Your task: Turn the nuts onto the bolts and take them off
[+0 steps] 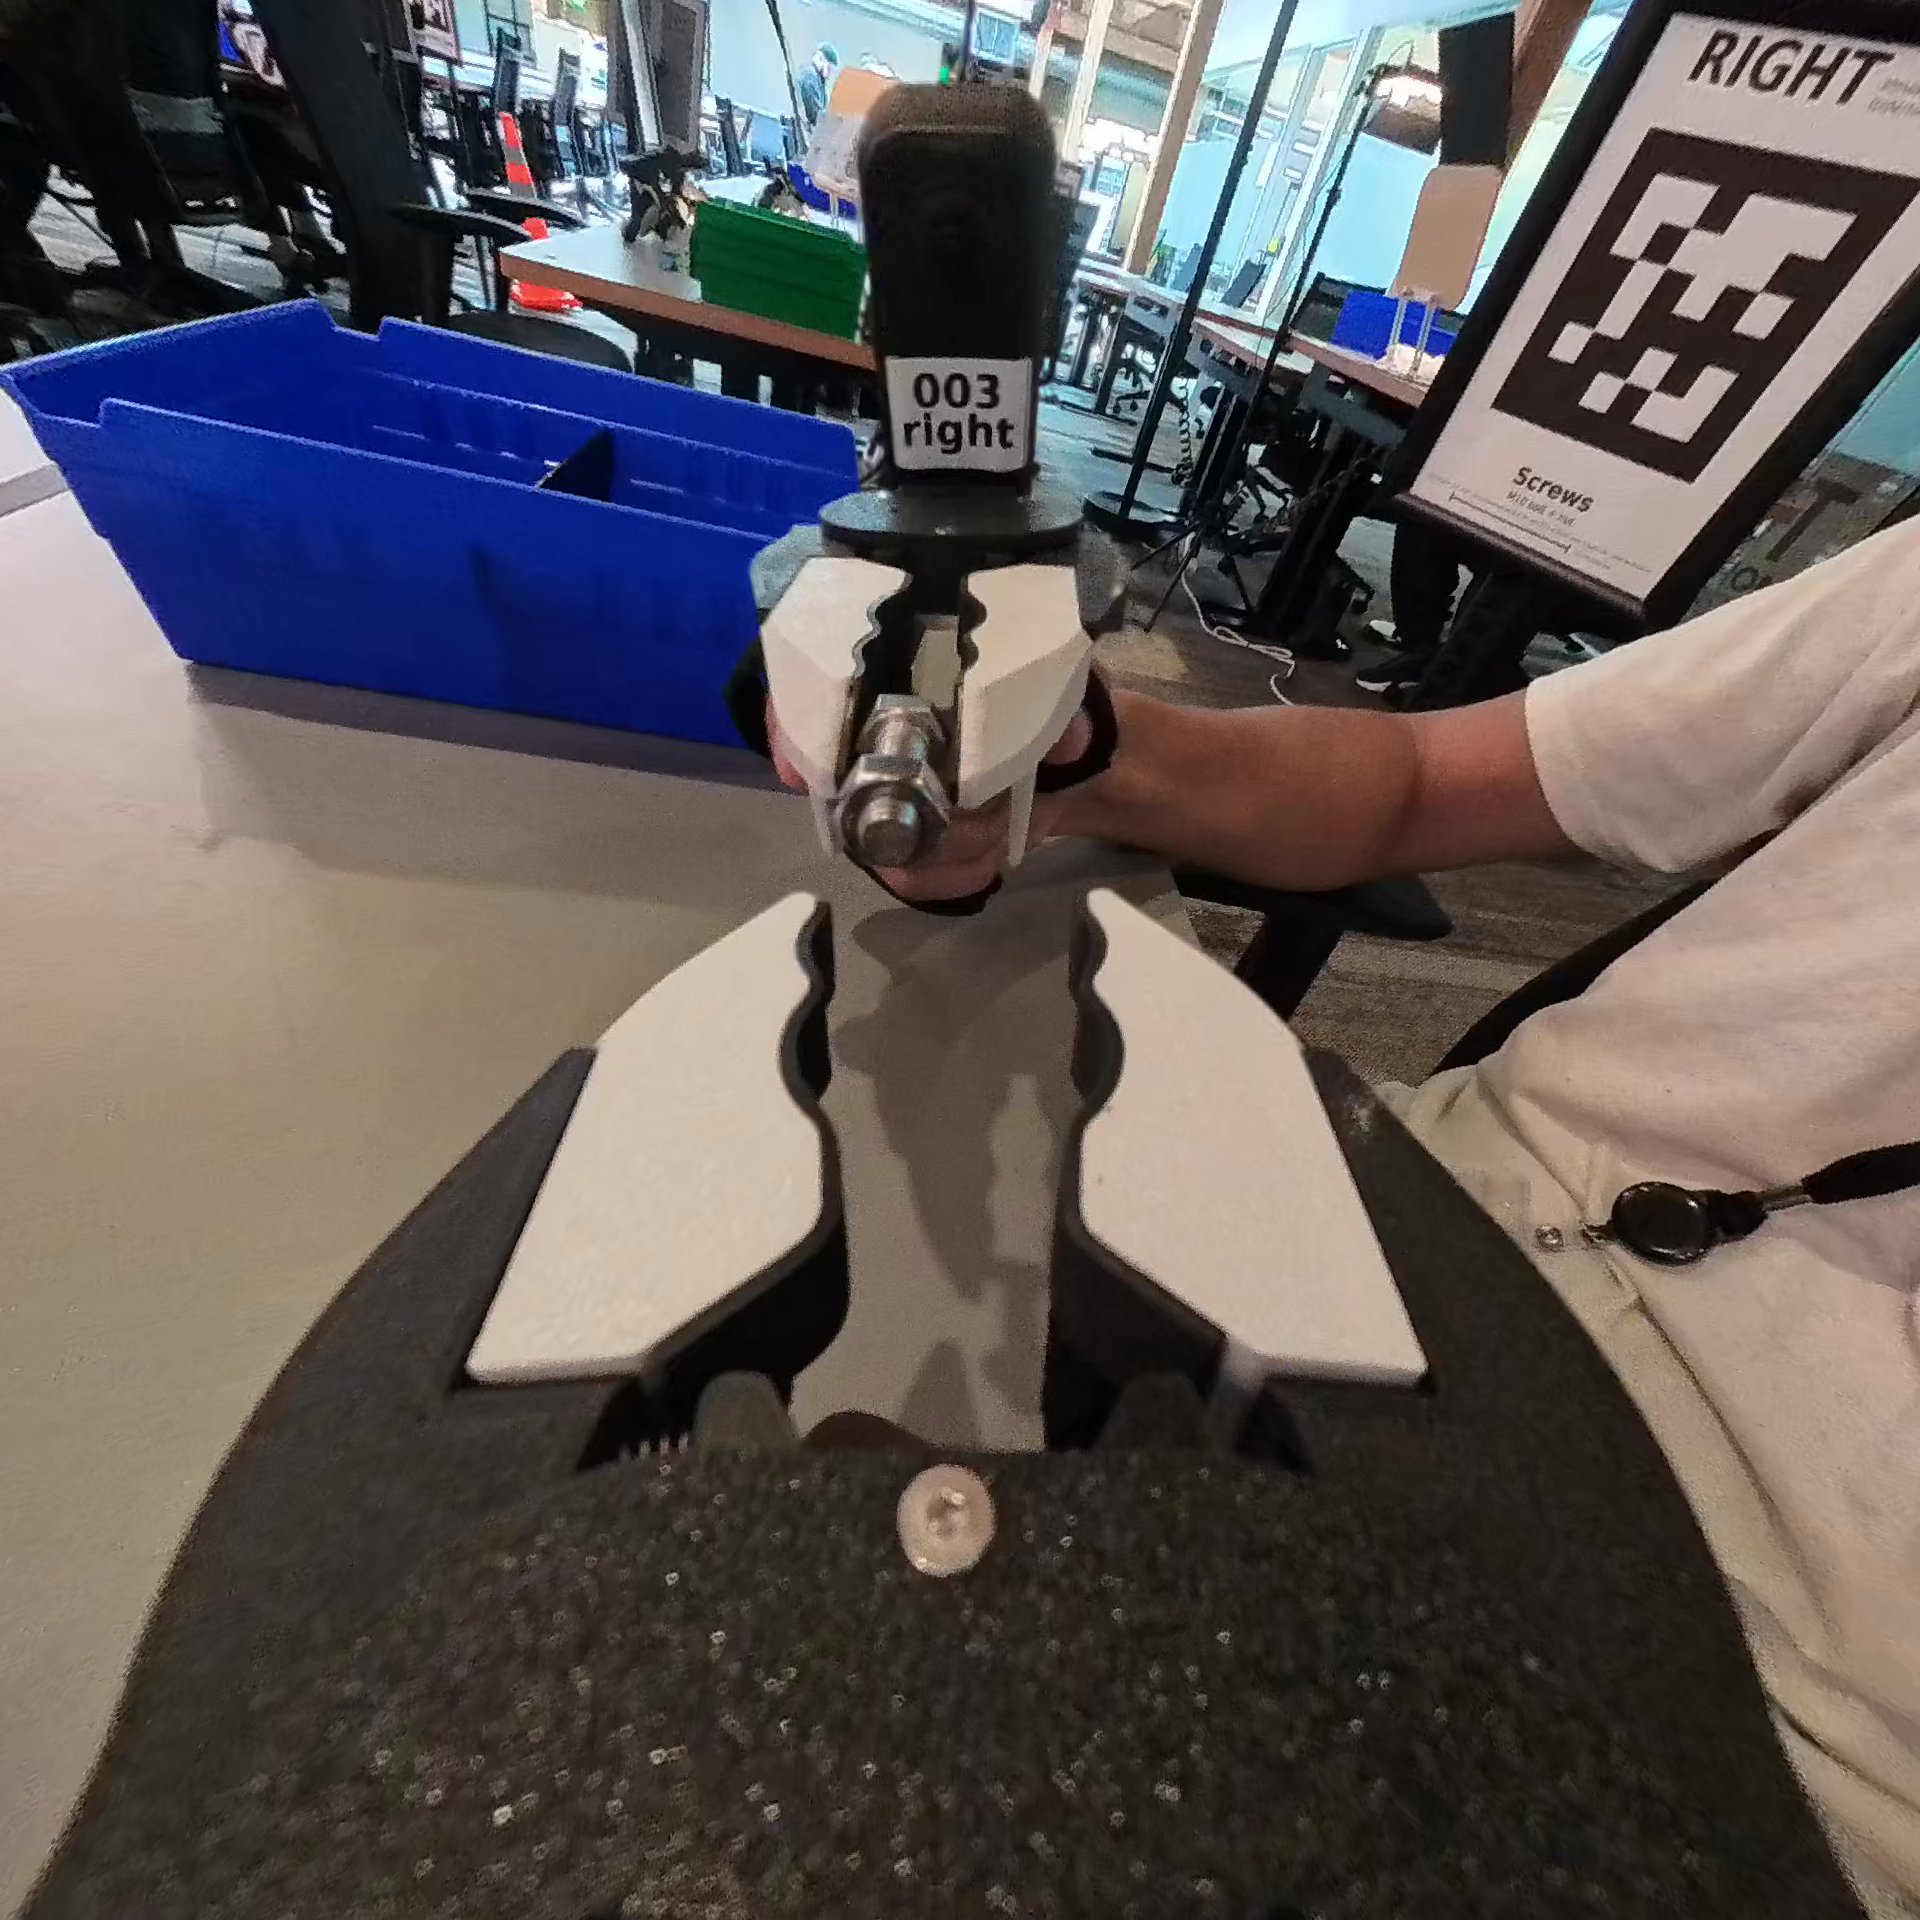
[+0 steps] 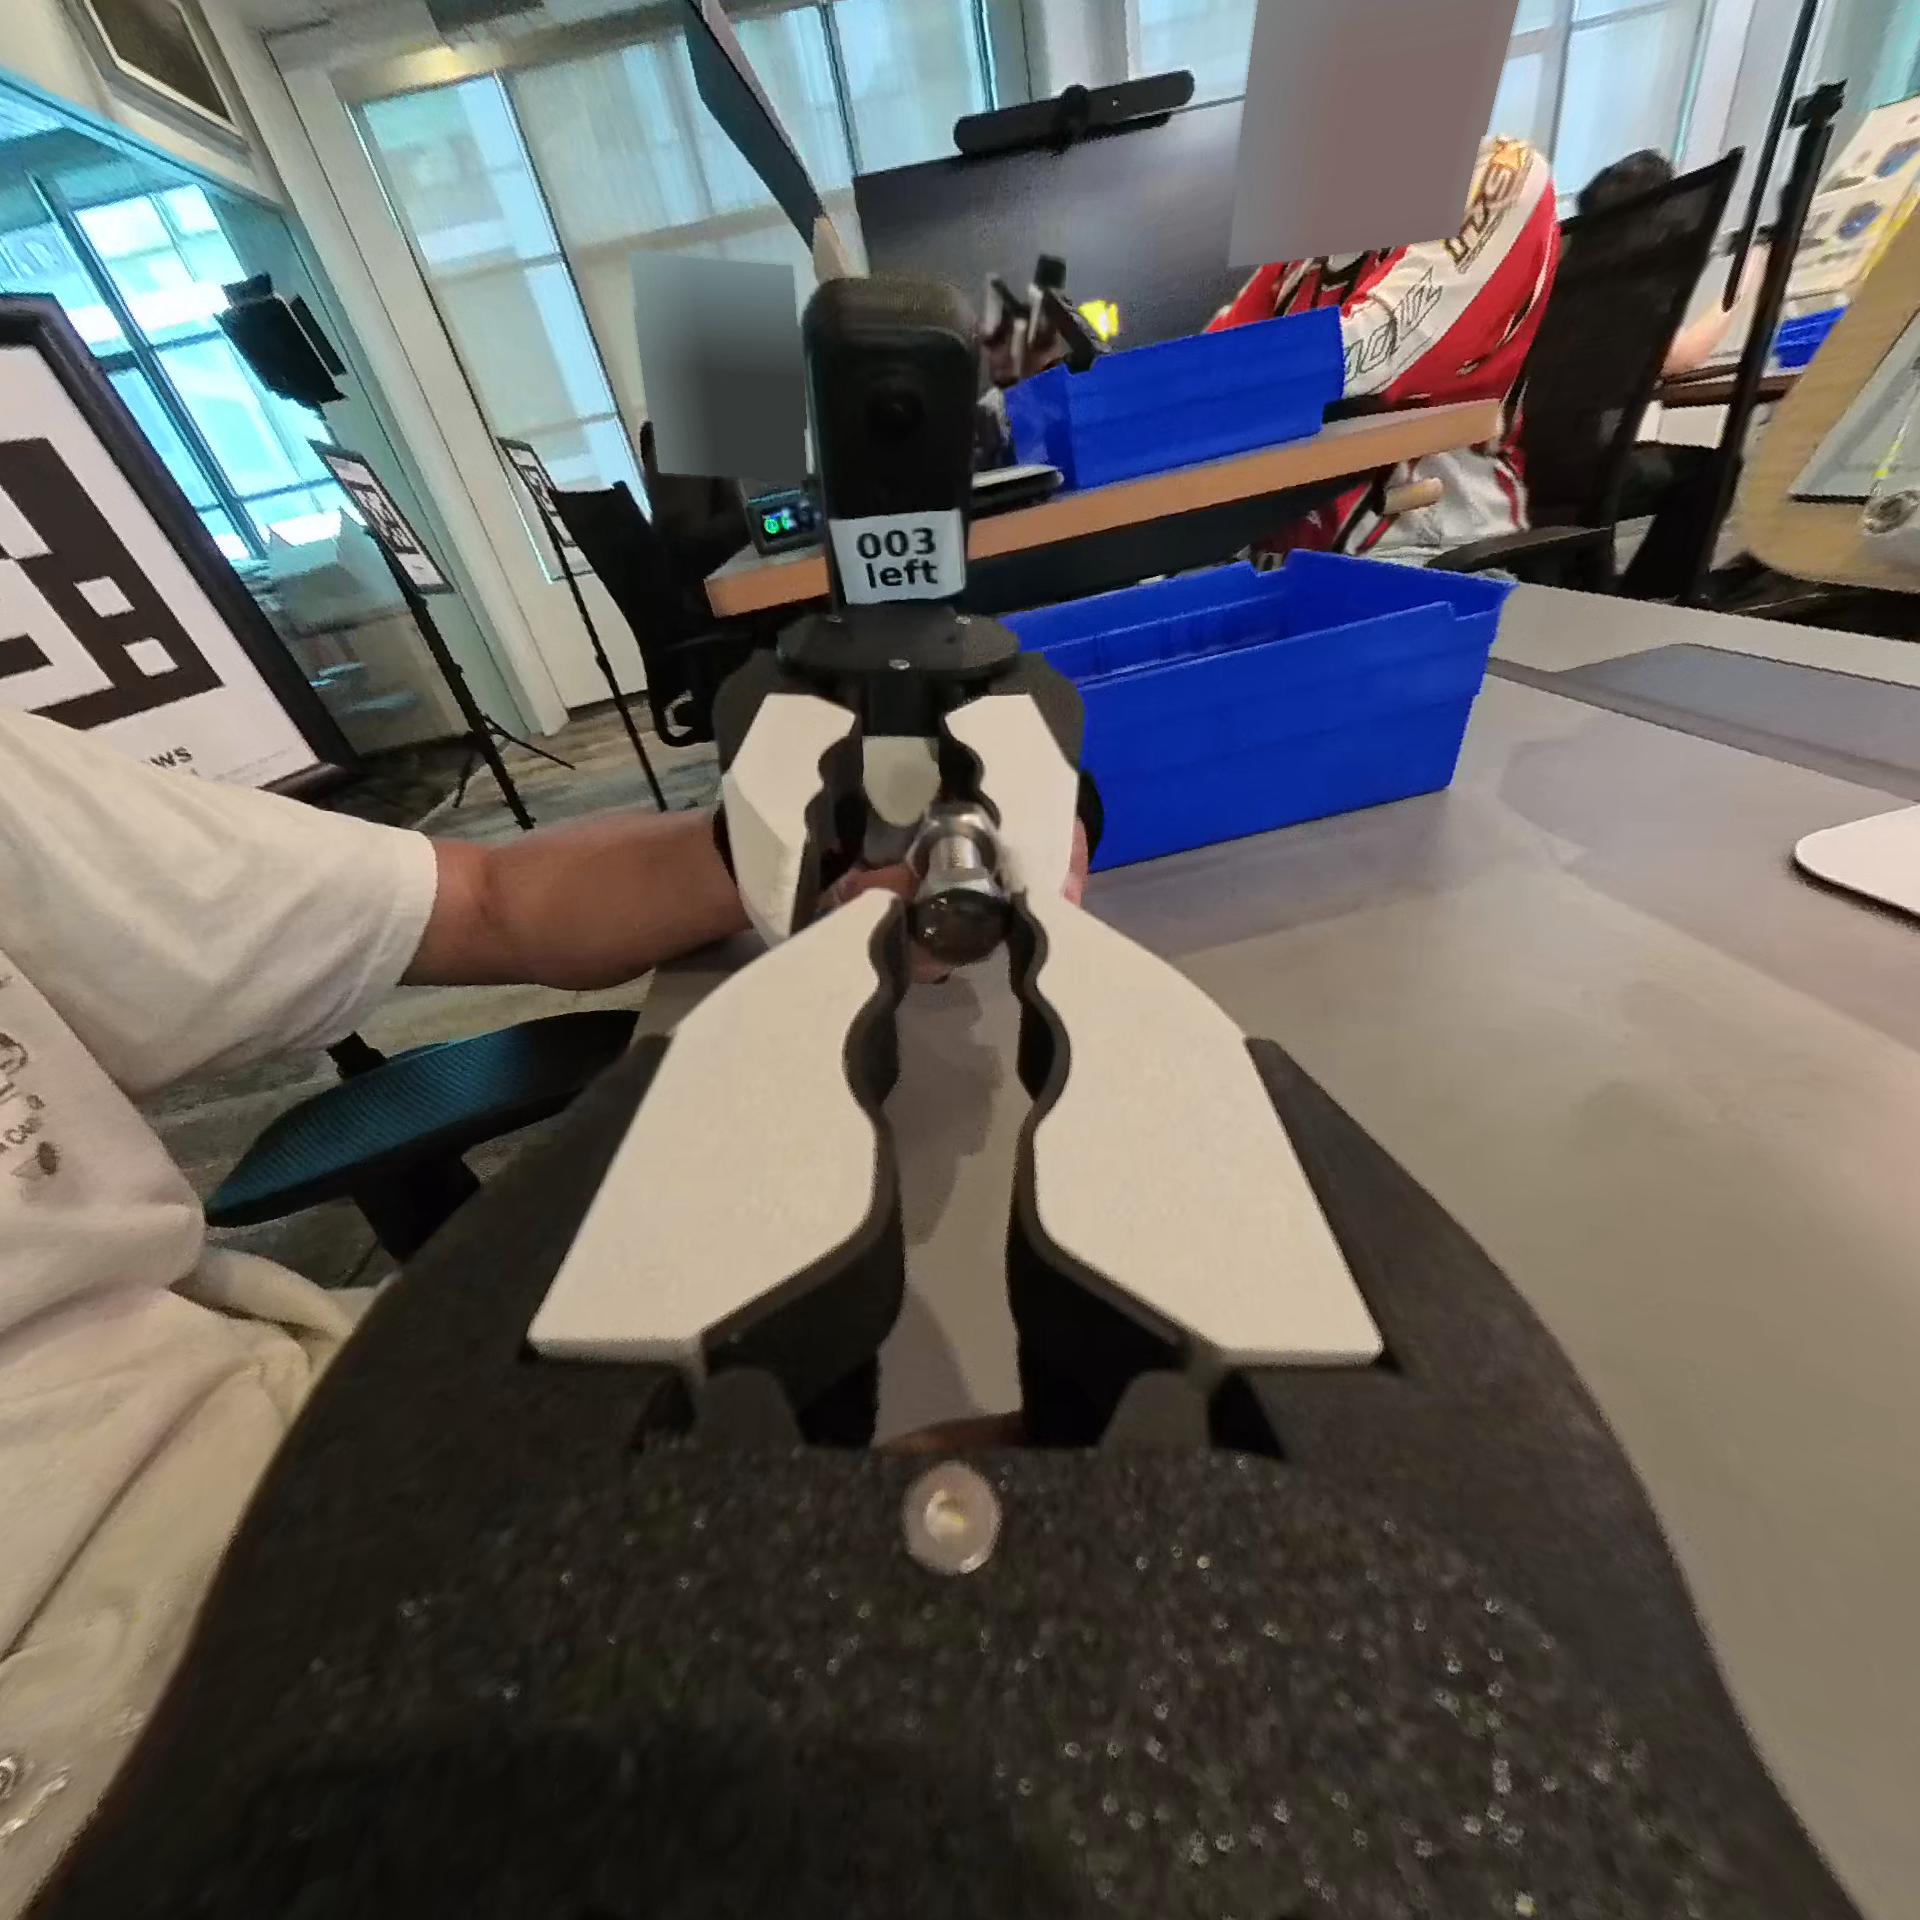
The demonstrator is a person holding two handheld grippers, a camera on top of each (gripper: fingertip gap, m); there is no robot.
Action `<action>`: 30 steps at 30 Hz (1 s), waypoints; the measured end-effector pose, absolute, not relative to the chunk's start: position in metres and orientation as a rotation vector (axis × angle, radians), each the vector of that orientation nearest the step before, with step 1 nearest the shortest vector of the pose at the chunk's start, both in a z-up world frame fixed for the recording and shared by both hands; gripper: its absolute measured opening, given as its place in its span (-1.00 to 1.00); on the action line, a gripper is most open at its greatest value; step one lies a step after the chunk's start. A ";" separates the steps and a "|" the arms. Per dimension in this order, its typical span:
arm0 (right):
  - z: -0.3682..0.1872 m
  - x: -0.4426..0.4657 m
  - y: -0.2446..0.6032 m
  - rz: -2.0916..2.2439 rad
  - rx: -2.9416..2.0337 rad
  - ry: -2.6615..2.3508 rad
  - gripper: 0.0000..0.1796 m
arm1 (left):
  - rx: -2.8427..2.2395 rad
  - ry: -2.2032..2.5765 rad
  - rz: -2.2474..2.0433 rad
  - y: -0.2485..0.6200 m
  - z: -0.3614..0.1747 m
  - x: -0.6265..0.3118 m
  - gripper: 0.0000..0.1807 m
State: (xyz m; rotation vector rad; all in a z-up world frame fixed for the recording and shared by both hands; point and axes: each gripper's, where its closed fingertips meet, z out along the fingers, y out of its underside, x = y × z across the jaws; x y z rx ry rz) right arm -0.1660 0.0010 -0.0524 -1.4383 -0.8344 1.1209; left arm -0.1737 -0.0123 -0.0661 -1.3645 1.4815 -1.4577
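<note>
Left wrist view: right gripper, at 12 o'clock, clamps the bolt with its nut above the table. Left gripper is spread wide and holds nothing, with a blue bin at 10 o'clock.

Grey table w/ blue bin (far side), white object at edge.

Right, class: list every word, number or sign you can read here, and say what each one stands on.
I don't copy out writing; these things bear it:
White label atop the right gripper.
White label atop the left gripper.
Framed sign, black-and-white pattern.
Red-and-white jersey, lettering.
Small screen, too small to read.
</note>
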 end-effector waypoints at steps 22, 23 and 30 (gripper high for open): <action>-0.059 -0.177 -0.005 1.114 -1.453 -0.880 -0.80 | -1.356 1.435 -1.532 -0.009 -0.056 -0.179 -0.55; -0.058 -0.175 -0.004 1.114 -1.454 -0.876 -0.80 | -1.353 1.456 -1.526 -0.013 -0.058 -0.178 -0.54; -0.058 -0.172 -0.002 1.120 -1.459 -0.864 -0.80 | -1.343 1.478 -1.522 -0.020 -0.059 -0.175 -0.47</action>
